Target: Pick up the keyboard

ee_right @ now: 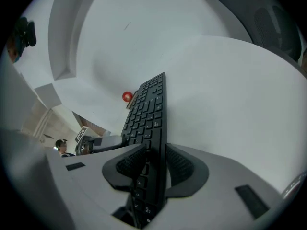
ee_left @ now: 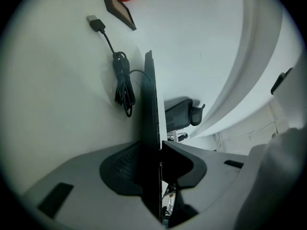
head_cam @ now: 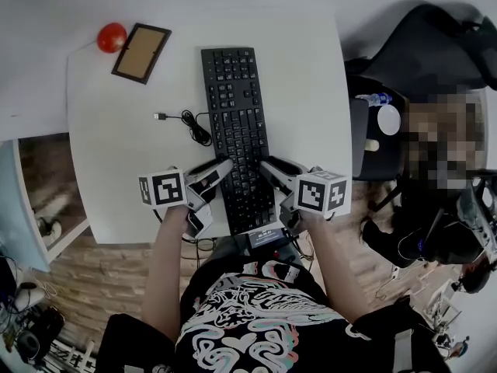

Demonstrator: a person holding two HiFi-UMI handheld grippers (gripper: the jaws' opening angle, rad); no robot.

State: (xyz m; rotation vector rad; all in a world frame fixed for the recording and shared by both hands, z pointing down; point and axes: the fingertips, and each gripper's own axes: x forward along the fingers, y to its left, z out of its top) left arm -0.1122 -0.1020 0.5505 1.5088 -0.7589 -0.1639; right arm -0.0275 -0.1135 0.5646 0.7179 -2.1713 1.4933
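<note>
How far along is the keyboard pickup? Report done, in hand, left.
Done: the left gripper and the right gripper are each clamped on a side edge of the keyboard near its close end. In hand: the two-sided grip; the keyboard looks flat on the table, not yet raised. Left: lift it clear, with its loose cable.

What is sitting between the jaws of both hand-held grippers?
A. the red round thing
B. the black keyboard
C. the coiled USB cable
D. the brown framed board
B: the black keyboard stands edge-on between the pads of the left hand-held gripper and of the right hand-held gripper, one on each long side.
</note>
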